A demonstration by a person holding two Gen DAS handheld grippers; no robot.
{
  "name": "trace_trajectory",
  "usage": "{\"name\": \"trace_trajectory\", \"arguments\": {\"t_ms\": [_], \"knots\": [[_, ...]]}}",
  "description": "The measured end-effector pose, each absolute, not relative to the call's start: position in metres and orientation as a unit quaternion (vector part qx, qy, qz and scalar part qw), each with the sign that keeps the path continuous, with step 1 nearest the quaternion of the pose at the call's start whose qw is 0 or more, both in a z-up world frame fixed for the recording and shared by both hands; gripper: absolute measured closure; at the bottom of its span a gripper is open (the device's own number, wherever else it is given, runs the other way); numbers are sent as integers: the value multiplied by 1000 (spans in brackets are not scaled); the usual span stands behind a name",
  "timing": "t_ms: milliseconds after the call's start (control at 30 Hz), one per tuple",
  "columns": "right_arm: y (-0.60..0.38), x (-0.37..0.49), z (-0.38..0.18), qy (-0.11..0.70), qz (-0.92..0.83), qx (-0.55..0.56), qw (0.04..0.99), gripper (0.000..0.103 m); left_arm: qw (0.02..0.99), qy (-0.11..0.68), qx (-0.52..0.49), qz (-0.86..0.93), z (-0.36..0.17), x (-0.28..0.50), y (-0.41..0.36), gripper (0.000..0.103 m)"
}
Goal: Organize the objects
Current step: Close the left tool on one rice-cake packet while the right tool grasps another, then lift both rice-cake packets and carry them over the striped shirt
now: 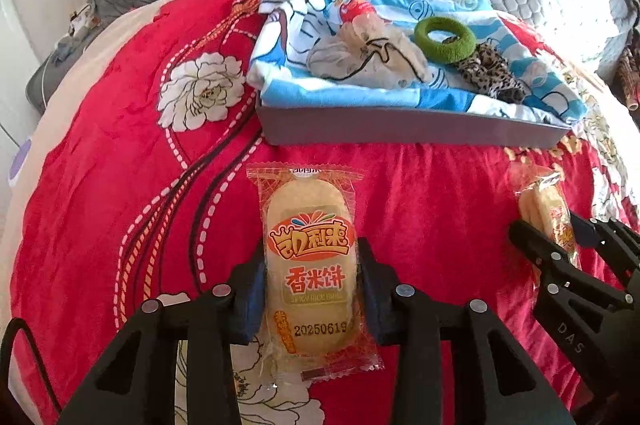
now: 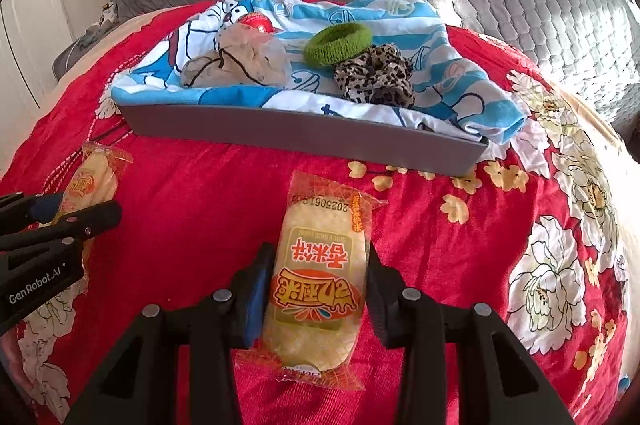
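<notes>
Two grippers each clamp a rice cracker packet on a red floral bedspread (image 1: 420,193).

A grey tray (image 2: 304,135) lined with a blue cartoon cloth (image 2: 452,65) sits toward the bedspread's far edge, carrying a green hair band (image 2: 337,43), a leopard scrunchie (image 2: 374,75) and a sheer pouch (image 2: 236,63). Nearer, the left gripper (image 1: 310,291) pinches the left packet (image 1: 310,265) by its sides; the right gripper (image 2: 318,291) likewise holds the right packet (image 2: 320,285), both packets resting on the bedspread.

The bed (image 1: 100,185) is viewed closely, steeply downward, from each hand-held gripper; the grey tray (image 1: 400,129) (image 2: 304,133) ahead is shared.
</notes>
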State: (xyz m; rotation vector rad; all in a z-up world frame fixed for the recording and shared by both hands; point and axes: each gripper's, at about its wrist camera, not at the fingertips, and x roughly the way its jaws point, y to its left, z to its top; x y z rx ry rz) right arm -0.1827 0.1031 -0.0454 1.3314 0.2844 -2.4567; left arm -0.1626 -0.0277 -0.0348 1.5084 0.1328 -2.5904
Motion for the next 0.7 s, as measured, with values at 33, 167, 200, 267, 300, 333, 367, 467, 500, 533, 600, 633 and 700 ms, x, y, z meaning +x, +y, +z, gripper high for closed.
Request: {"name": "trace_trajectory", "arguments": {"t_ms": [33,167,200,267,300,333,367,467,500,533,600,633,700], "knots": [[104,-183,-44,99,-863,467,166,61,69,44,500,-862,-33,-163,-27,62],[105,-182,-37,94,-866,462,165,61,70,44,495,-865,-27,-163,-25,62],[106,-181,-35,93,-867,461,165,61,70,44,494,-865,-25,-162,-24,62],[106,-181,-31,91,-868,460,166,61,69,44,492,-867,-22,-162,-24,62],[107,-181,-29,91,-869,457,165,61,69,42,489,-868,-19,-162,-23,62],[107,-181,-27,90,-870,456,166,61,68,42,488,-869,-18,-161,-22,62],[107,-181,-25,90,-871,454,167,61,67,43,487,-870,-16,-161,-22,62],[107,-182,-18,88,-874,447,167,61,67,43,482,-872,-11,-162,-19,62],[108,-182,-16,87,-876,445,167,61,66,42,481,-873,-9,-162,-18,62],[108,-182,-13,86,-877,443,167,61,65,41,479,-874,-7,-162,-17,62],[110,-182,-7,85,-880,436,167,61,64,39,477,-876,-3,-162,-15,62],[111,-182,-4,84,-882,432,167,61,63,39,476,-877,-2,-163,-14,62],[111,-184,1,84,-885,427,167,61,62,39,473,-878,2,-163,-12,62]]}}
